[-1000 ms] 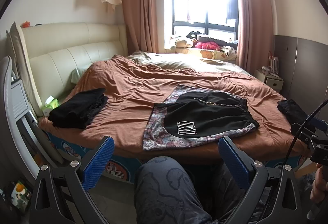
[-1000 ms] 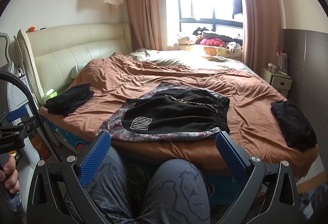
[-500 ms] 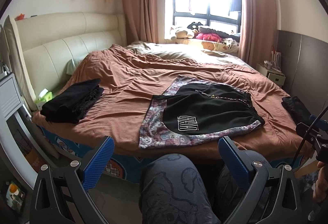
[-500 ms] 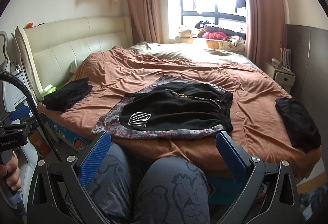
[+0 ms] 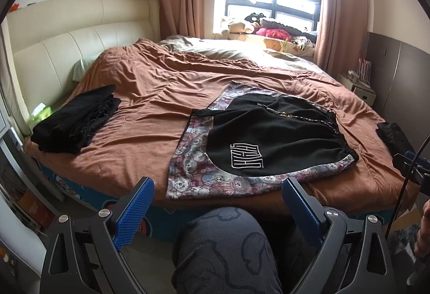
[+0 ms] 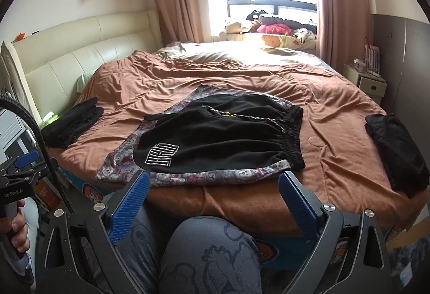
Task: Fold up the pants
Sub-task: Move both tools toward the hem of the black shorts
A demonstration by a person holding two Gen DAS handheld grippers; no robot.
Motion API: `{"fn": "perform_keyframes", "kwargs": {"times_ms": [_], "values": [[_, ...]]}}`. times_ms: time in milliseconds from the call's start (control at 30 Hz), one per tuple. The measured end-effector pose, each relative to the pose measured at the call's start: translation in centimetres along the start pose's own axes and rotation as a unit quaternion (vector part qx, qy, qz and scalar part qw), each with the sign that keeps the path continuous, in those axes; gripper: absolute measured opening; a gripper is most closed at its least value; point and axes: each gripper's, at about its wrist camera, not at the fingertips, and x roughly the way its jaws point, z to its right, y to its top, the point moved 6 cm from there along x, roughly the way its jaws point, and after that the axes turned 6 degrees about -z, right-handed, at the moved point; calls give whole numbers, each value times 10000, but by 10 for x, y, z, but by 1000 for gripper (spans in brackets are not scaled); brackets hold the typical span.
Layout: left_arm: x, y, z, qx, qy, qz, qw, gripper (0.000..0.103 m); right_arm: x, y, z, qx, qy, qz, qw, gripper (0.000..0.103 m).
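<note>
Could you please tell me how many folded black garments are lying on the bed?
2: one black pile near the headboard, another black pile at the opposite end; more may be hidden.

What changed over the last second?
Both grippers have come in toward the bed edge: the black shorts look larger and nearer. The left gripper and right gripper are beginning to close, nothing between them. Nothing grasped. Shorts and both black folded piles lie unmoved.
</note>
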Motion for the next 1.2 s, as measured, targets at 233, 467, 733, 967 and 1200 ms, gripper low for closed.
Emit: {"fn": "perform_keyframes", "kwargs": {"times_ms": [233, 467, 733, 967, 1200], "values": [[50, -5, -16, -292, -28, -447, 9986, 91, 38, 12, 18, 291, 87, -368, 9989, 85], [92, -17, -49, -845, -75, -914, 9922, 91, 74, 18, 34, 480, 120, -693, 9964, 85], [135, -44, -73, -1456, -415, -1423, 9782, 91, 111, 15, 57, 962, 238, -1094, 9890, 85], [159, -53, -81, -1894, -792, -1591, 9657, 79, 136, 14, 79, 1292, 406, -1295, 9823, 85], [170, -47, -83, -2072, -1014, -1566, 9603, 65, 156, 15, 88, 1386, 289, -1371, 9804, 85]]}}
